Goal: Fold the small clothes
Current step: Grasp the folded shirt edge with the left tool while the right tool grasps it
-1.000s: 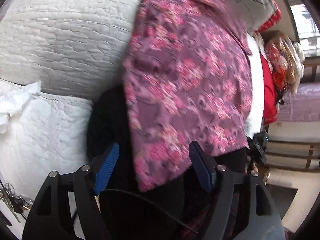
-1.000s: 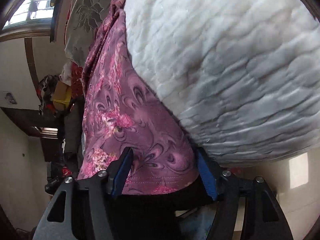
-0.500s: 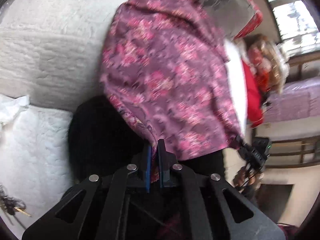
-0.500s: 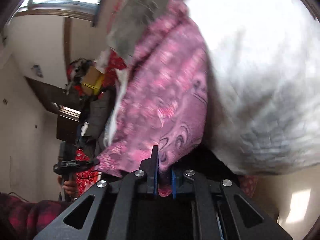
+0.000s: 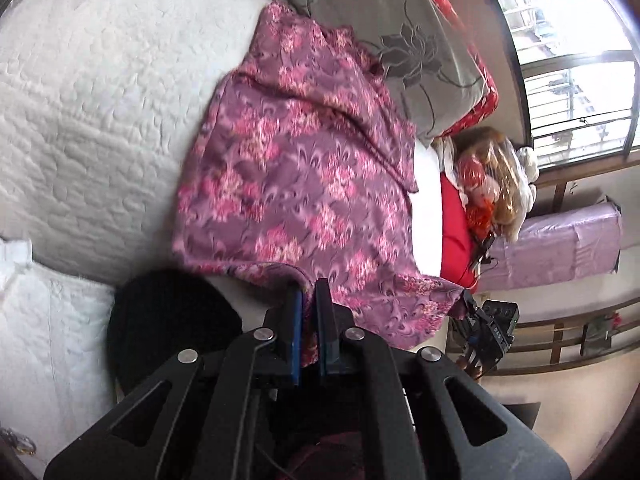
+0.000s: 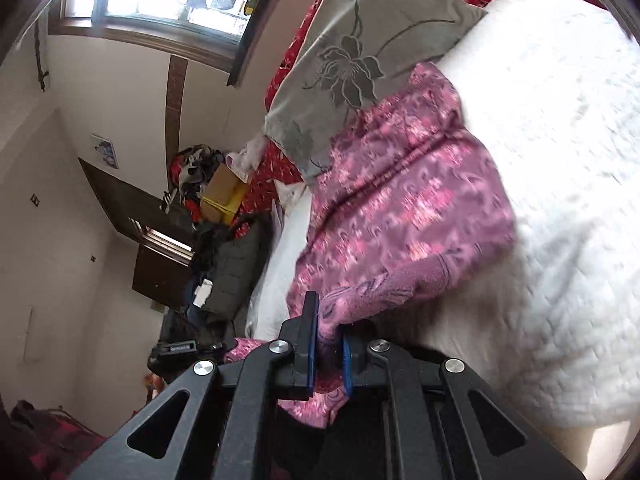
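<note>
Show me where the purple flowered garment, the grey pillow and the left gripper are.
purple flowered garment (image 5: 296,184): left wrist view, middle of the spread cloth.
grey pillow (image 6: 352,64): right wrist view, on its flower print.
left gripper (image 5: 308,300): left wrist view, between its fingertips, shut on the hem.

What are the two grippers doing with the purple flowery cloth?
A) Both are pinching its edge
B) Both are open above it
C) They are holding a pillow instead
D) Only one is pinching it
A: the left gripper and the right gripper are each shut on the near edge of the purple flowery cloth, which lies spread over the white quilt.
</note>
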Tool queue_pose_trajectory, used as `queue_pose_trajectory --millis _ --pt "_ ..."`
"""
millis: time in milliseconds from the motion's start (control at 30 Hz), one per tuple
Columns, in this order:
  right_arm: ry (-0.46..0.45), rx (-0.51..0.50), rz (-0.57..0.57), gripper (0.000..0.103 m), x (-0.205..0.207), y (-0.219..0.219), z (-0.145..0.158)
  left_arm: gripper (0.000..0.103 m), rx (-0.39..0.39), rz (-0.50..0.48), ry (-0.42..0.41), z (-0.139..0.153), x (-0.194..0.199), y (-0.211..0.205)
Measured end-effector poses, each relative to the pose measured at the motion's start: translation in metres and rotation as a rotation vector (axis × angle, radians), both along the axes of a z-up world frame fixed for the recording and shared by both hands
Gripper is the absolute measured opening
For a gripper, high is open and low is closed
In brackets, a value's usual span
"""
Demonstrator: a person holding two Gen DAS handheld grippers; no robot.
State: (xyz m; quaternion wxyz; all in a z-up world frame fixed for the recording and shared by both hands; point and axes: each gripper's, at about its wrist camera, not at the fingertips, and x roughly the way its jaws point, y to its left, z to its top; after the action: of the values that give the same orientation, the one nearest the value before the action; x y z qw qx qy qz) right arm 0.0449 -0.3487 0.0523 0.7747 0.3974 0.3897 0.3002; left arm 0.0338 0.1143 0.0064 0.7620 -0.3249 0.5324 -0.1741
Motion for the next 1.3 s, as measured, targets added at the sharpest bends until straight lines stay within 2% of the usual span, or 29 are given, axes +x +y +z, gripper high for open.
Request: queue_pose_trajectory --millis 333,533,733,1000,1100,1200,1300 --pt "-0.038 0.0 -0.05 0.009 0.062 0.005 0.021 0.004 -0.028 0.069 -0.063 0.013 0.055 0.021" --pt "-0.04 -0.004 -0.091 0.009 0.106 0.006 0.019 0.004 -0.034 0.122 -0.102 0.016 0.103 0.032" --pt "-0.023 0.019 -0.147 0.009 0.16 0.003 0.012 0.004 -0.032 0.172 -0.158 0.021 0.164 0.037" --pt "0.036 0.041 -0.23 0.009 0.243 -0.003 -0.013 0.004 -0.039 0.202 -0.175 0.01 0.262 0.034" --pt "0.048 0.033 -0.261 0.009 0.272 -0.002 -0.022 0.004 -0.042 0.213 -0.155 0.0 0.294 0.032" --pt "0.09 0.014 -0.294 0.011 0.298 -0.002 -0.039 0.004 -0.008 0.245 -0.101 -0.018 0.323 0.034" --pt "0.239 0.02 -0.313 0.014 0.321 -0.004 -0.069 0.004 -0.042 0.276 -0.002 -0.039 0.342 0.043"
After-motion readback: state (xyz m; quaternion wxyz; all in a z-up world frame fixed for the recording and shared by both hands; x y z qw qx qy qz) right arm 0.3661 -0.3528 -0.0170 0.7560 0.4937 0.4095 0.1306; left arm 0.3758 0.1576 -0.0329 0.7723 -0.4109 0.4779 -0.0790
